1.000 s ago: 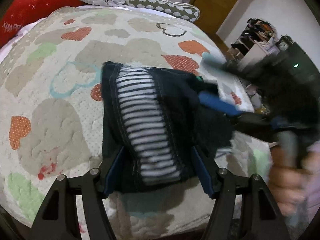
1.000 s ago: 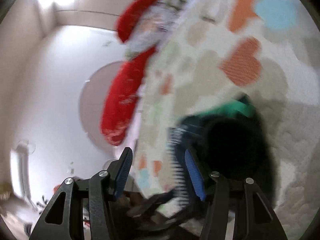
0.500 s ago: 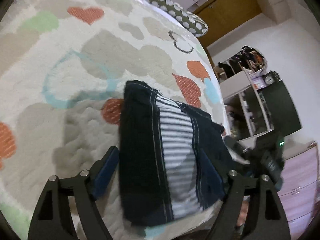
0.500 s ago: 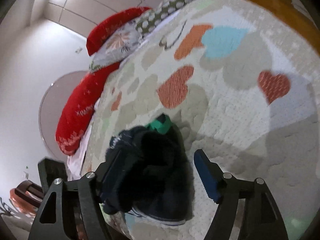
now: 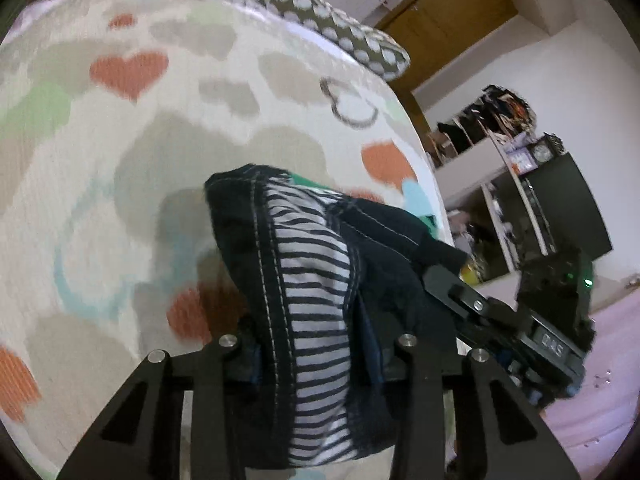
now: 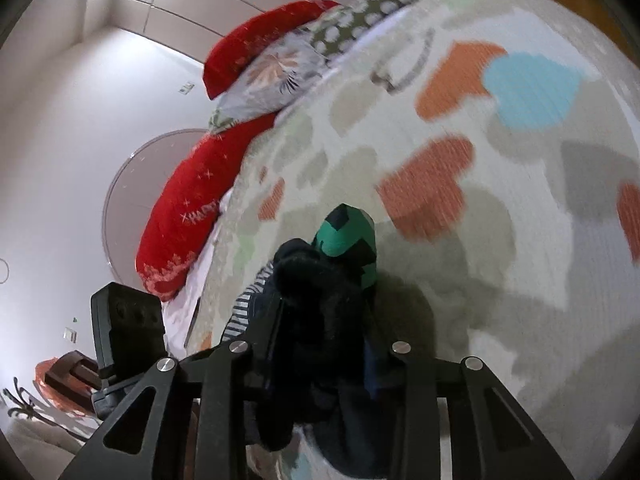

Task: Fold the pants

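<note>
Both claws grip the bundled pants [image 5: 316,280]: the left claw [image 5: 316,364] pinches the striped waistband end, the right claw [image 6: 320,360] the dark bulk, just above the bed [image 5: 100,168]. This looks like a late fold or transfer (green patch showing); next, lower both ends together and release evenly.

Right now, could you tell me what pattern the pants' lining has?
Dark-and-white stripes on the pants' lining, clearest in the left wrist view.

A bed [image 5: 120,184] is carrying everything, under a cream quilt [image 6: 500,280] with orange, grey and blue hearts. The dark pants [image 5: 316,280] are lying bunched on it near the front edge. A polka-dot pillow [image 5: 340,36], a floral pillow [image 6: 272,80] and a red cushion [image 6: 188,208] are lying at the far end.
</note>
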`<state>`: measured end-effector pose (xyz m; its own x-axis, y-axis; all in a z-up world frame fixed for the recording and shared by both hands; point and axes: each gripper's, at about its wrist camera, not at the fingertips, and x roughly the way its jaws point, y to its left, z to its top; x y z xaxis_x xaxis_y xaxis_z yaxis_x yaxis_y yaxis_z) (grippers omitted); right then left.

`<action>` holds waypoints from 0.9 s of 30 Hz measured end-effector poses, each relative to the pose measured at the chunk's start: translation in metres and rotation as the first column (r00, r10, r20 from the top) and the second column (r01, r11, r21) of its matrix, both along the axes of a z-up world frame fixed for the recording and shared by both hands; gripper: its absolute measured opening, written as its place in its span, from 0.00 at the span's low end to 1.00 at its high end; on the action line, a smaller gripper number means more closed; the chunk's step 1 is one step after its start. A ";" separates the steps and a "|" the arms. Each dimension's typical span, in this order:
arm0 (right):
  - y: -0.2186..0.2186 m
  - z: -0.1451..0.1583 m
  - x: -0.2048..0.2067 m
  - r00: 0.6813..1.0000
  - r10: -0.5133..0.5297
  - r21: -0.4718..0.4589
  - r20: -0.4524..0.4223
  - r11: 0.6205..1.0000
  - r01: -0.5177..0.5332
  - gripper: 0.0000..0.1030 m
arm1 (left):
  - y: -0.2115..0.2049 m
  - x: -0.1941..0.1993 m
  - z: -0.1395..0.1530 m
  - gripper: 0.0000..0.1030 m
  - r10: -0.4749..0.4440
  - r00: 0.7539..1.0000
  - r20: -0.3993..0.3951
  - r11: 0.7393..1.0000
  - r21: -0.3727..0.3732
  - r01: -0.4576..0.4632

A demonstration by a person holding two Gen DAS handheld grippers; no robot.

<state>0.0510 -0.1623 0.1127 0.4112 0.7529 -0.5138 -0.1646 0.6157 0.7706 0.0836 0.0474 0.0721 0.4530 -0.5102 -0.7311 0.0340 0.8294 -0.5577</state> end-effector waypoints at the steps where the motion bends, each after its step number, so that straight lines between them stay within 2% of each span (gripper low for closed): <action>1: 0.003 0.005 0.009 1.000 -0.005 -0.010 0.012 1.000 0.006 0.34 | 0.001 0.007 0.003 0.36 0.003 1.000 0.006 1.000 0.016 -0.003; 4: 0.012 0.016 0.032 0.999 -0.017 -0.061 0.048 0.998 0.020 0.34 | -0.002 0.034 0.006 0.37 0.018 1.000 0.023 0.996 0.087 -0.019; 7: 0.018 0.015 0.053 0.998 -0.029 -0.133 0.061 0.990 0.037 0.36 | -0.004 0.053 -0.014 0.44 0.063 0.998 -0.017 0.974 0.217 -0.058; 8: 0.020 0.010 0.060 0.997 -0.042 -0.176 0.058 0.983 0.052 0.37 | -0.003 0.056 -0.022 0.46 0.075 0.996 -0.042 0.972 0.226 -0.063; 9: 0.022 0.002 0.068 0.997 -0.067 -0.254 0.048 0.964 0.077 0.40 | 0.000 0.055 -0.025 0.49 0.081 0.995 -0.052 0.977 0.203 -0.069; 11: 0.022 -0.011 0.078 0.995 -0.098 -0.378 0.026 0.920 0.101 0.60 | 0.009 0.047 -0.021 0.49 0.091 0.994 -0.057 0.986 0.148 -0.081; 15: 0.000 0.005 0.065 0.988 -0.134 -0.333 0.071 0.931 0.150 0.60 | 0.020 0.021 0.004 0.49 0.119 0.993 0.016 0.978 0.172 -0.120; 17: -0.006 0.024 0.052 0.985 -0.126 -0.270 0.116 0.951 0.153 0.59 | 0.019 0.007 0.013 0.50 0.121 0.991 0.063 0.970 0.206 -0.132; 19: -0.009 0.042 0.040 0.985 -0.105 -0.157 0.136 0.980 0.126 0.55 | 0.013 -0.001 0.014 0.50 0.116 0.990 0.083 0.966 0.221 -0.132; 22: 0.001 0.043 0.033 0.996 -0.028 0.010 0.086 1.000 0.027 0.51 | -0.002 -0.007 0.002 0.50 0.072 0.996 0.060 0.965 0.250 -0.084; 24: 0.012 0.032 0.031 0.999 0.015 0.067 0.039 0.998 -0.018 0.51 | -0.012 -0.006 -0.014 0.50 0.063 0.997 0.033 0.955 0.288 -0.070; 27: 0.019 0.005 0.030 1.000 -0.018 -0.028 -0.025 0.999 0.017 0.51 | -0.018 -0.005 -0.022 0.58 0.061 0.997 0.049 0.944 0.323 -0.074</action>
